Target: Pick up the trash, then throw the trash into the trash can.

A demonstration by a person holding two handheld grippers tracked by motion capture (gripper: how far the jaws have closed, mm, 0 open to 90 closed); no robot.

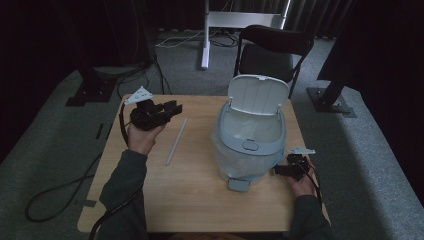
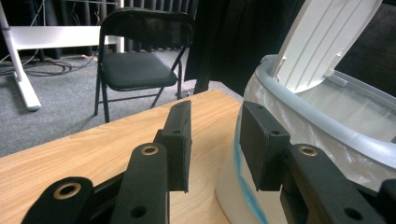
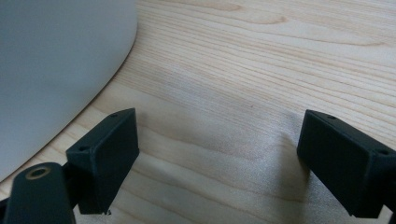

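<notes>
A pale blue-and-white pedal bin [image 1: 248, 145] stands on the wooden table [image 1: 200, 200], its lid [image 1: 258, 94] up and a clear plastic liner over its rim. A thin white stick [image 1: 176, 142] lies flat to the bin's left. My left gripper [image 1: 171, 108] is held above the table's far left, pointing right toward the bin [image 2: 327, 121], open with nothing between its jaws [image 2: 215, 140]. My right gripper [image 1: 278, 171] rests low by the bin's right base, wide open and empty [image 3: 219, 158], with the bin's wall [image 3: 56, 60] at its left.
The bin's foot pedal [image 1: 238, 185] sticks out toward the front edge. A black folding chair [image 1: 272, 50] stands behind the table, also seen as the chair [image 2: 135, 65]. A white stand leg [image 1: 205, 40] and cables lie on the grey carpet beyond.
</notes>
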